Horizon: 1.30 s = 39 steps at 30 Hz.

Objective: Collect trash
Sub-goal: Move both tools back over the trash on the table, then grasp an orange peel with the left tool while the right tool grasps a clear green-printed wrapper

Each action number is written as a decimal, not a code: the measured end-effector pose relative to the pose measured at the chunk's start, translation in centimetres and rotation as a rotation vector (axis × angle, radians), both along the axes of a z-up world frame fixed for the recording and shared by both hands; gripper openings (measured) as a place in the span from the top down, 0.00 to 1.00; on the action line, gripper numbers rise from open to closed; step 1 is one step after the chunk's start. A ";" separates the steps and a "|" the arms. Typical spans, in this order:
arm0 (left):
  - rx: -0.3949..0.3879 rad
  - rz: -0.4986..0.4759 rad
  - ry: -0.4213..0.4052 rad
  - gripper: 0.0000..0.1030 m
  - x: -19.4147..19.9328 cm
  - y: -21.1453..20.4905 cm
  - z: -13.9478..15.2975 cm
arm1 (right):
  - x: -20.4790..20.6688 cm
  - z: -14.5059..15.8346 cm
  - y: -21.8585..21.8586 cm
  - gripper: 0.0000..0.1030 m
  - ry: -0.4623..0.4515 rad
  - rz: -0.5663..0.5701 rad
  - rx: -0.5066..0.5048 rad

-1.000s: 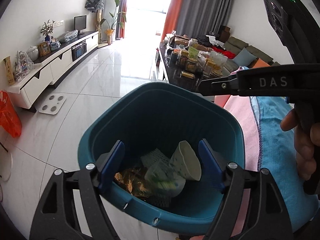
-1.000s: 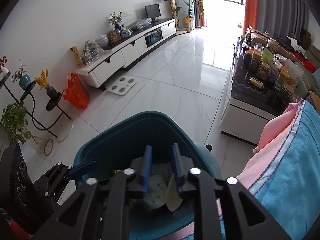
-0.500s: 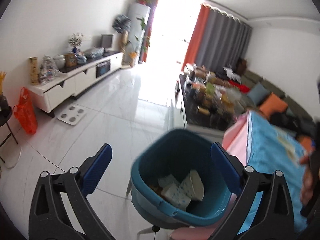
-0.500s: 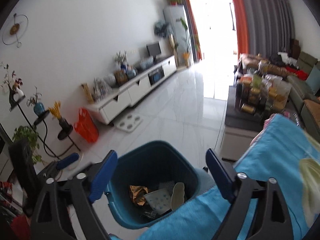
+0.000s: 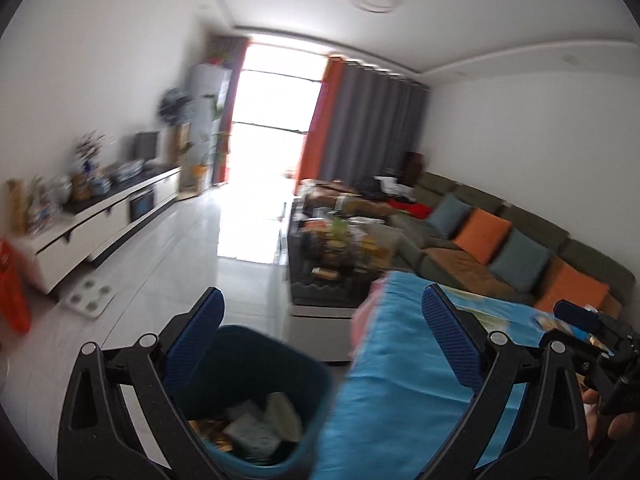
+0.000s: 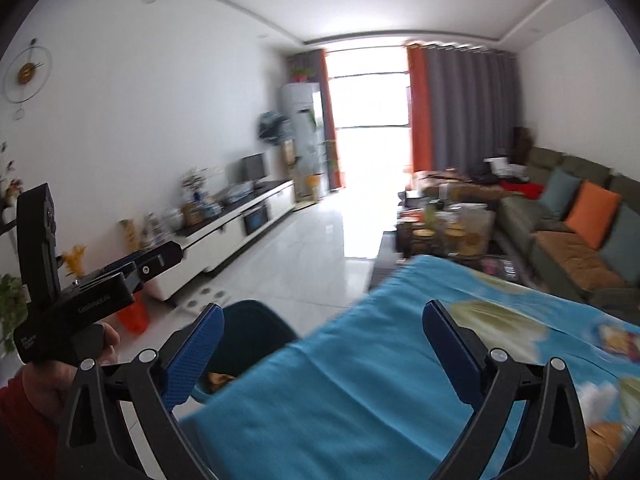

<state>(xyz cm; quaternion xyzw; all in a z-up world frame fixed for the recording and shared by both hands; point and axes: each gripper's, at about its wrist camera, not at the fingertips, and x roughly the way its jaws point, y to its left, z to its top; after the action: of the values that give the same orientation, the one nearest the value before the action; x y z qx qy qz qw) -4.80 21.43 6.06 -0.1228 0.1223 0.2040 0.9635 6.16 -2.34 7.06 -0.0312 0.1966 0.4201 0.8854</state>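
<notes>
Both hand-held grippers have just spread wide and hold nothing. The left gripper [image 5: 322,334] hangs above the teal trash bin [image 5: 256,364], where wrappers [image 5: 256,426] lie. The right gripper [image 6: 323,338] hangs over a blue tablecloth [image 6: 360,392] beside the bin.

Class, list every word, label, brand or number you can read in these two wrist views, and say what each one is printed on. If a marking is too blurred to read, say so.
No text can be read with certainty.
Pale lettering on the left gripper body, in the right wrist view: blurred, unreadable.
A smaller label lower on its handle: too small to read.
Packages on the coffee table: blurred, unreadable.
The teal bin and blue cloth show no lettering.
</notes>
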 end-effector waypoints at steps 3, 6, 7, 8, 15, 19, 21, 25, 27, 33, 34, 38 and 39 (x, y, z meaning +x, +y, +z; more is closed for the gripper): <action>0.012 -0.078 0.007 0.06 1.8 -3.7 0.1 | -0.3 -0.3 -3.8 0.07 -0.009 -0.096 0.005; 0.015 -0.152 0.018 0.06 3.2 -7.3 -0.2 | -0.9 -1.3 -7.5 0.07 -0.016 -0.197 0.002; 0.010 -0.181 0.021 0.06 3.6 -8.3 -0.5 | -1.3 -1.6 -8.5 0.07 -0.018 -0.221 0.004; 0.010 -0.218 0.034 0.06 4.1 -9.5 -0.9 | -1.5 -2.1 -10.0 0.07 -0.020 -0.261 0.002; 0.048 -0.409 0.102 0.06 6.1 -15.8 -4.0 | -3.1 -5.1 -16.2 0.07 0.011 -0.452 -0.033; 0.057 -0.513 0.129 0.06 6.8 -19.1 -5.4 | -3.6 -6.4 -18.9 0.07 0.043 -0.533 -0.051; 0.067 -0.553 0.141 0.06 7.1 -20.7 -6.0 | -3.6 -6.9 -19.6 0.07 0.056 -0.555 -0.053; 0.077 -0.608 0.152 0.06 7.1 -22.2 -6.6 | -4.1 -7.8 -20.5 0.07 0.084 -0.577 -0.043; 0.082 -0.620 0.158 0.06 7.1 -22.7 -6.7 | -4.2 -7.9 -20.3 0.07 0.089 -0.575 -0.040; 0.090 -0.641 0.174 0.06 7.2 -23.2 -6.7 | -4.0 -8.1 -20.2 0.07 0.101 -0.576 -0.050; 0.090 -0.643 0.177 0.06 7.2 -23.0 -6.4 | -3.9 -8.1 -20.2 0.07 0.106 -0.578 -0.052; 0.095 -0.639 0.188 0.06 8.0 -23.0 -6.6 | -3.2 -8.3 -20.6 0.07 0.105 -0.604 -0.078; 0.095 -0.637 0.191 0.06 8.2 -23.0 -6.7 | -2.8 -8.3 -20.8 0.07 0.112 -0.613 -0.076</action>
<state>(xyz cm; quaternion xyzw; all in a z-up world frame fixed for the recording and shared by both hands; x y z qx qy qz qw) 3.38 -1.55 -0.60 -0.0137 0.2347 -0.0915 0.9677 3.34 -23.18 -1.21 0.0197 0.2609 0.1271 0.9568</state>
